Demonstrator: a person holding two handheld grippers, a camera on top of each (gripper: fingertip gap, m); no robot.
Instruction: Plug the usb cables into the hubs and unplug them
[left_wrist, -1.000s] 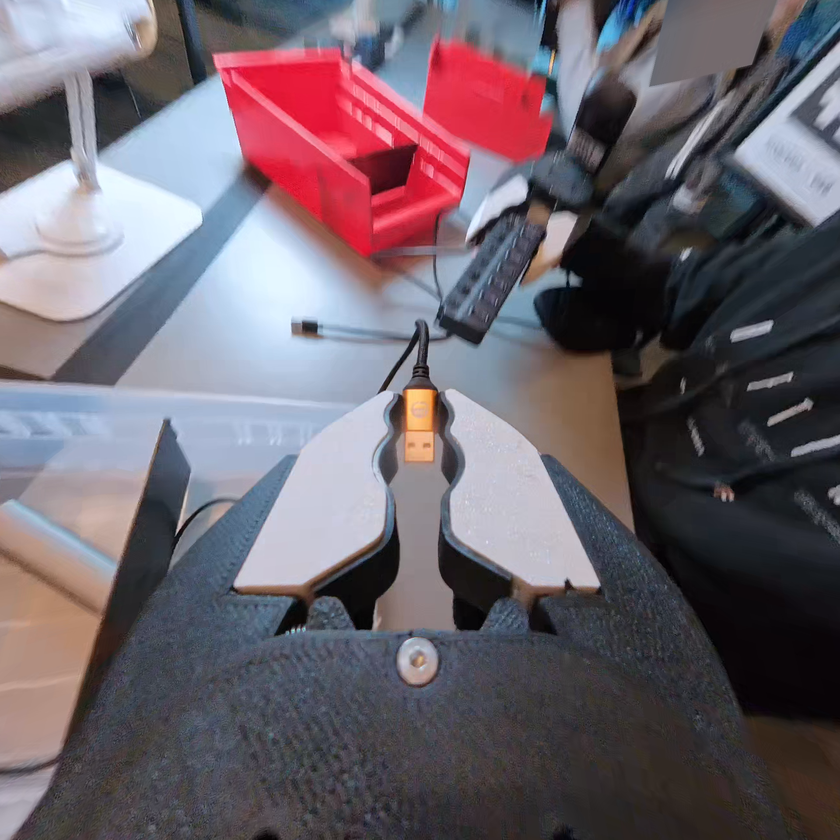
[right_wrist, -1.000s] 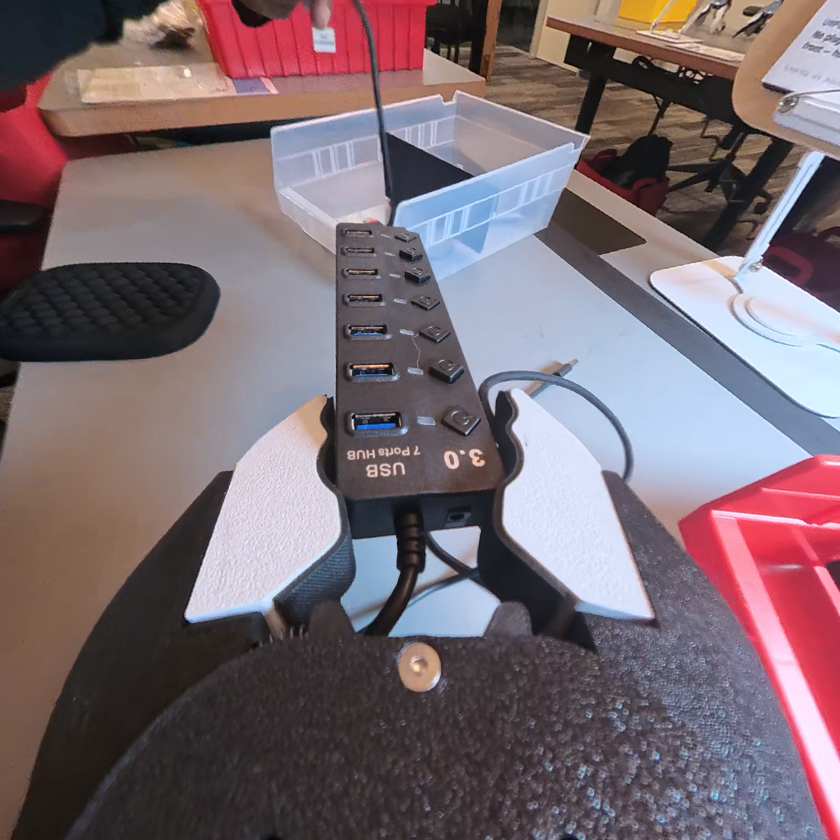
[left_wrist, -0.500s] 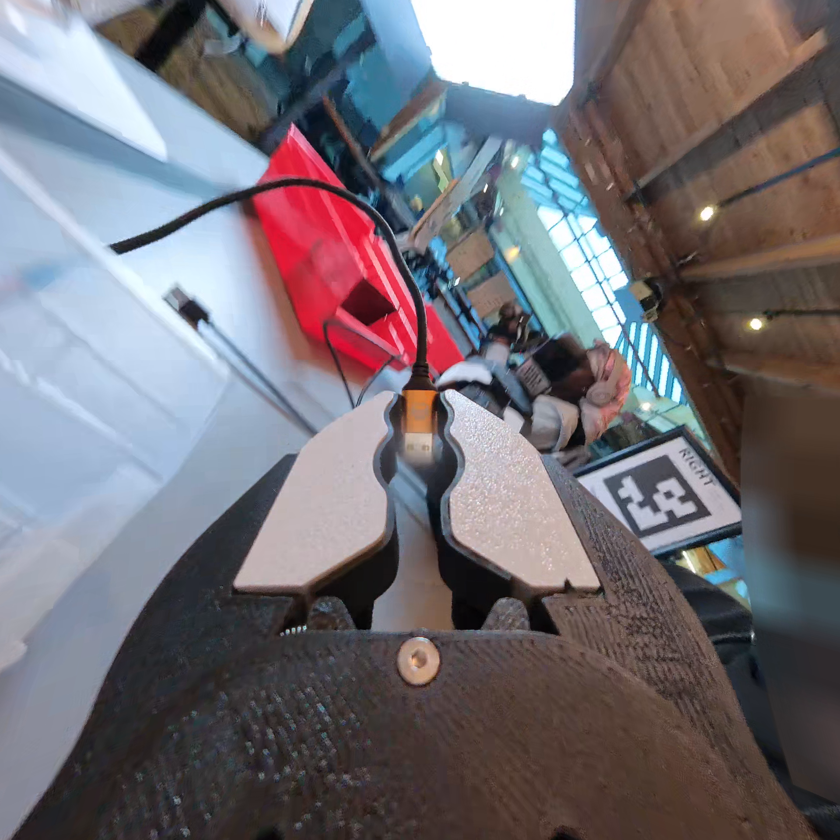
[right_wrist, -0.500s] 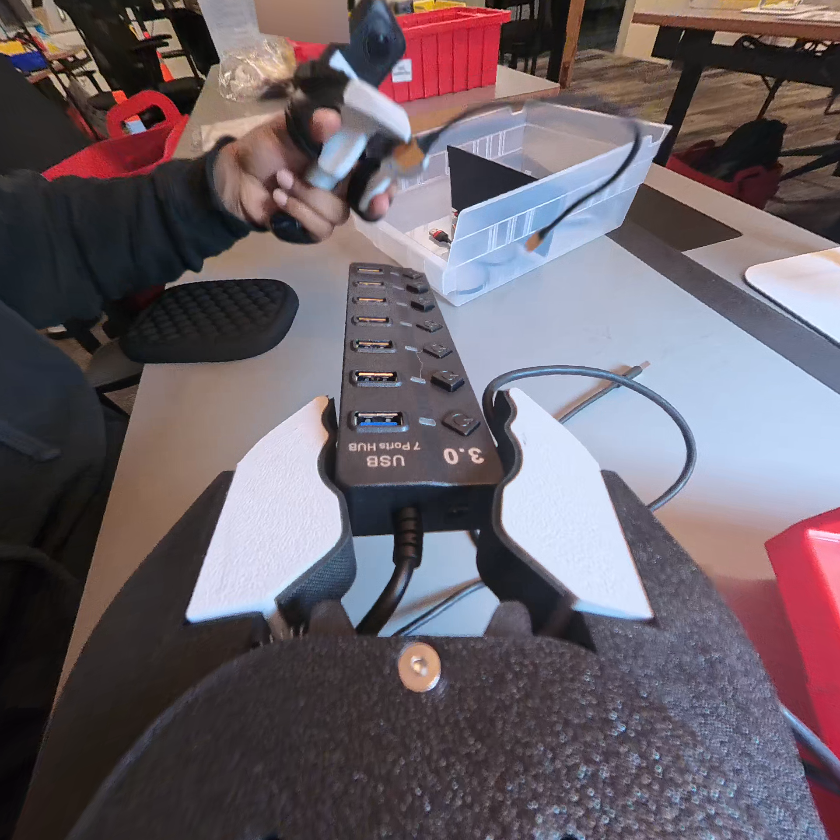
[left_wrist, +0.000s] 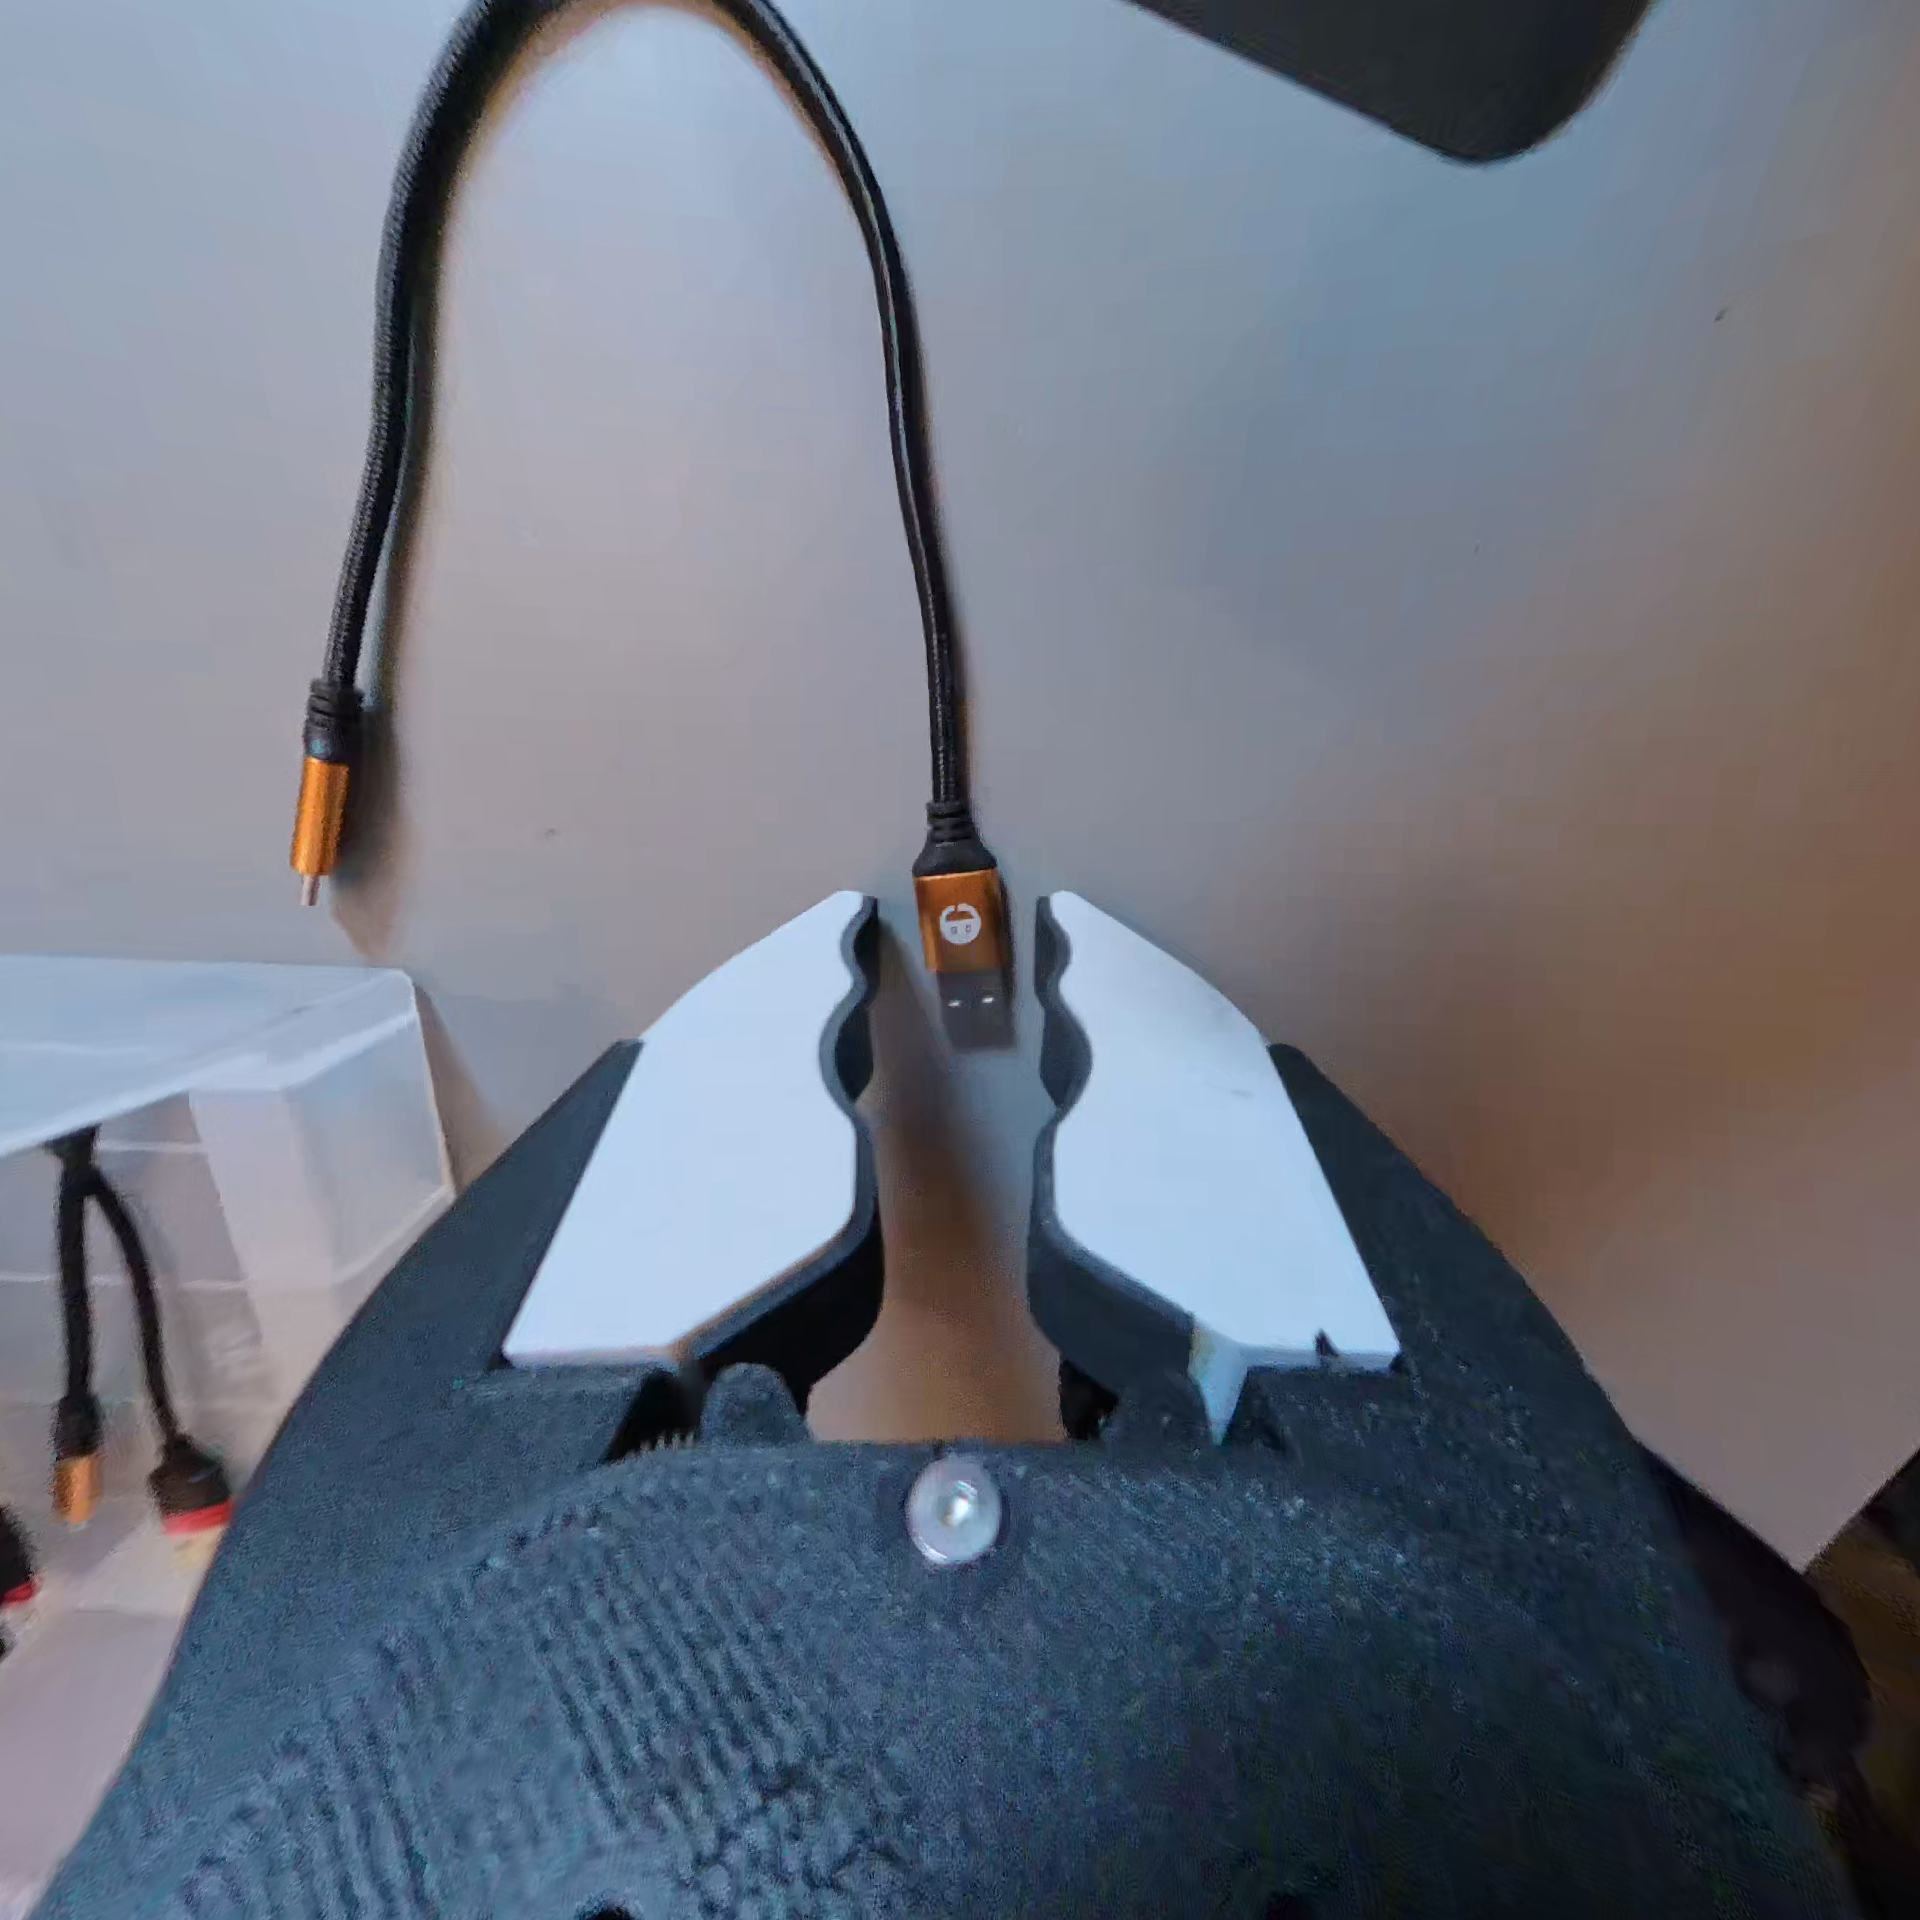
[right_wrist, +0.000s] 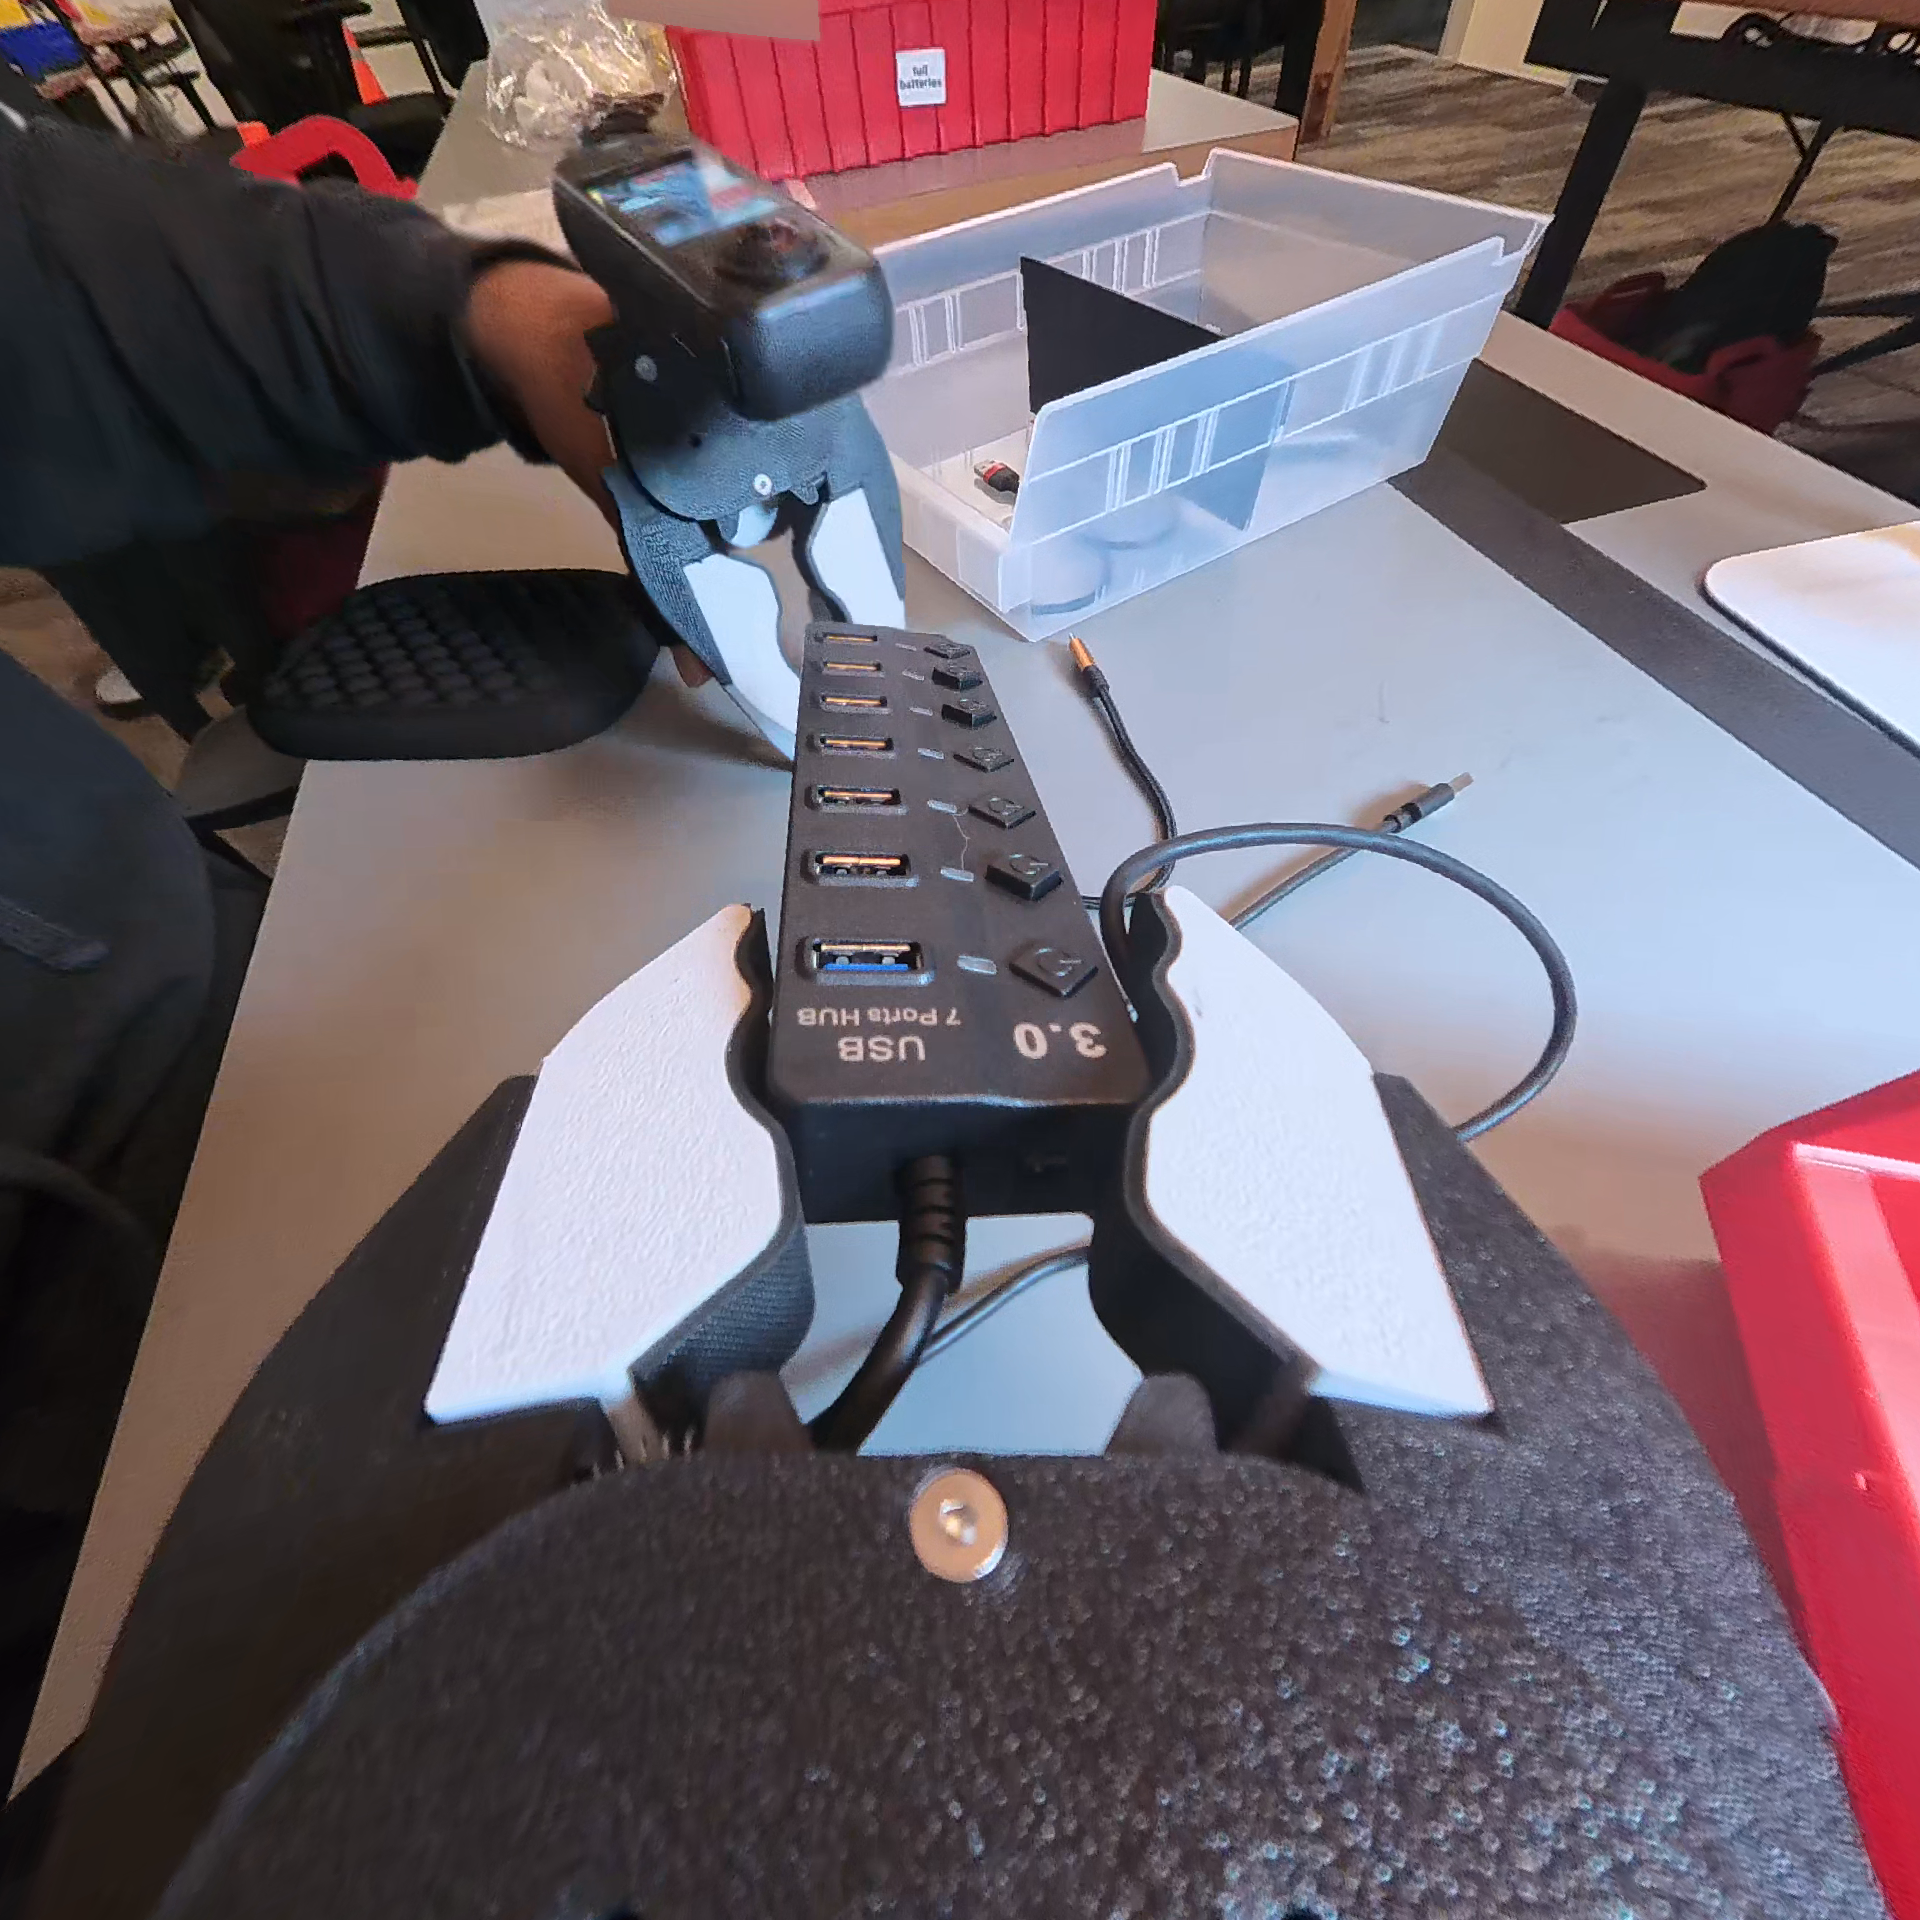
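Observation:
My right gripper (right_wrist: 948, 914) is shut on the near end of a black seven-port USB hub (right_wrist: 914, 821), which lies lengthwise away from me on the grey table (right_wrist: 520, 935). All its ports look empty. My left gripper (left_wrist: 956, 906) points down at the table and is open. The orange USB-A plug (left_wrist: 964, 940) of a black braided cable (left_wrist: 894, 312) lies between its fingers without being pinched. The cable's small orange plug (left_wrist: 319, 805) lies to the left. In the right wrist view the left gripper (right_wrist: 805, 634) is at the hub's far end.
A clear plastic bin (right_wrist: 1247, 416) with a black divider stands behind the hub; it holds more cables (left_wrist: 73, 1351). The hub's own grey cable (right_wrist: 1507, 914) loops to the right. A red bin (right_wrist: 1829, 1351) is at the near right. A black padded seat (right_wrist: 447, 665) is off the table's left edge. About 20 cm separates my left fingertips from my right.
My left gripper swung down from the air to the table by the hub's far end and opened, letting go of the orange plug. My right gripper kept its hold on the hub.

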